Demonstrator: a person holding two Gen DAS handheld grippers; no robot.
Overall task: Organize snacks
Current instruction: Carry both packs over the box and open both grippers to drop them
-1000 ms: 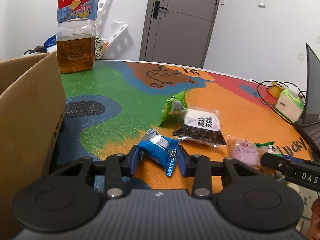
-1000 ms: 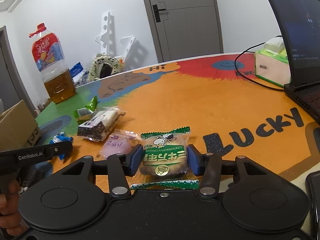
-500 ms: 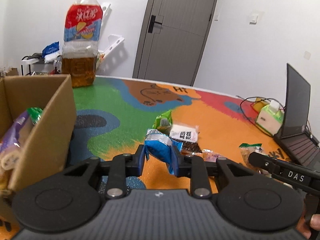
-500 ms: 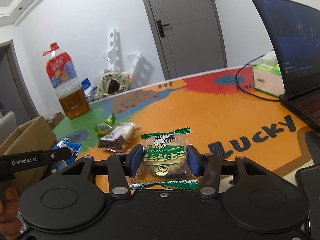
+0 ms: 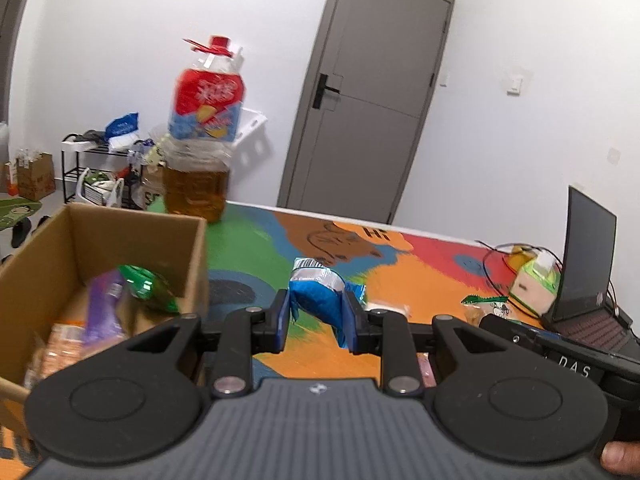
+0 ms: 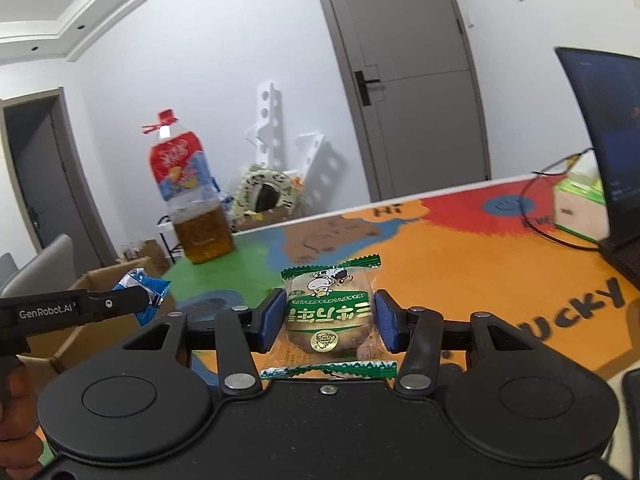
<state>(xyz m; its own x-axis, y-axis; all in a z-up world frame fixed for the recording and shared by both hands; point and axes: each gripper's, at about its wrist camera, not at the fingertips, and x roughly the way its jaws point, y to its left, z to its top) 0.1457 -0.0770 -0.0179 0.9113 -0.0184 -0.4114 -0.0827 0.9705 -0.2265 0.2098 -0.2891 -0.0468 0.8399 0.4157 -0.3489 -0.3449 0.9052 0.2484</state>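
Note:
My left gripper (image 5: 316, 320) is shut on a blue snack packet (image 5: 320, 300) and holds it in the air, just right of an open cardboard box (image 5: 132, 232). The box holds several snacks, among them a green packet (image 5: 148, 288) and a purple one (image 5: 102, 308). My right gripper (image 6: 330, 320) is shut on a green-edged cake packet (image 6: 330, 312), lifted above the table. In the right wrist view the left gripper (image 6: 144, 300) with the blue packet (image 6: 140, 290) hangs over the box (image 6: 100, 328).
A large bottle of amber tea (image 5: 200, 160) stands behind the box on the colourful table (image 5: 400, 272). A laptop (image 5: 588, 264), a tissue box (image 5: 536, 284) and cables lie at the right. A loose snack (image 5: 386, 306) lies on the table.
Both grippers have risen with their packets. The left one has swung left, bringing the box's inside into view. The snacks left on the table have dropped out of sight below the grippers.

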